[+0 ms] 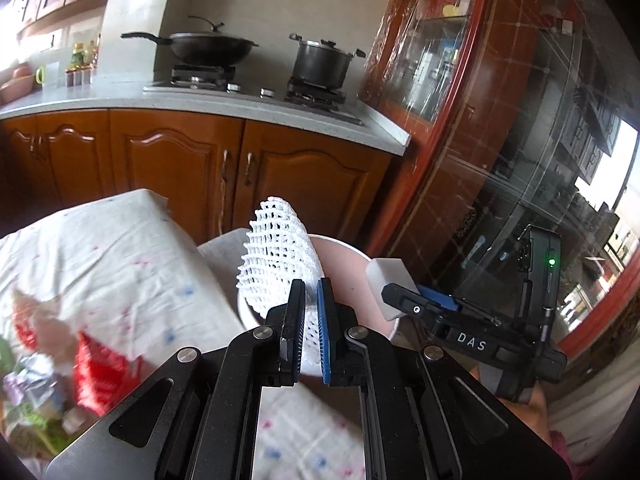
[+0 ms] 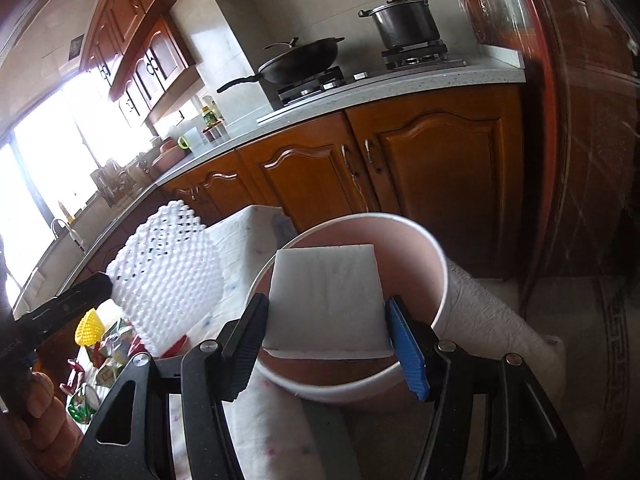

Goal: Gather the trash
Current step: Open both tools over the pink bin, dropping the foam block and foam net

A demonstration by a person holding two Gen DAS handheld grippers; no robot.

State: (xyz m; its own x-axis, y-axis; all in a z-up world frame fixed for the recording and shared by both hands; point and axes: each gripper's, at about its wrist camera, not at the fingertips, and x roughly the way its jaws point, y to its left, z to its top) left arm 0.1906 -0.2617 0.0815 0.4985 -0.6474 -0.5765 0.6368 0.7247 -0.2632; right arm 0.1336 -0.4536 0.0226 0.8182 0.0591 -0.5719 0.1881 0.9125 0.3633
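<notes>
A white foam net (image 1: pixel 280 256), clenched by the left gripper (image 1: pixel 309 320), sits at centre frame over the near rim of the pink bucket (image 1: pixel 352 276). In the right wrist view the right gripper (image 2: pixel 326 344) grasps a white foam block (image 2: pixel 326 300) above the bucket's mouth. More wrappers (image 2: pixel 108 348) lie lower left on the cloth-covered counter (image 1: pixel 100 248).

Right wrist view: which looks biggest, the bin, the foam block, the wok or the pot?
1. bin
2. foam block, though it looks enlarged because it sits close to the camera
3. wok
4. pot, though wok and pot are both far off
</notes>
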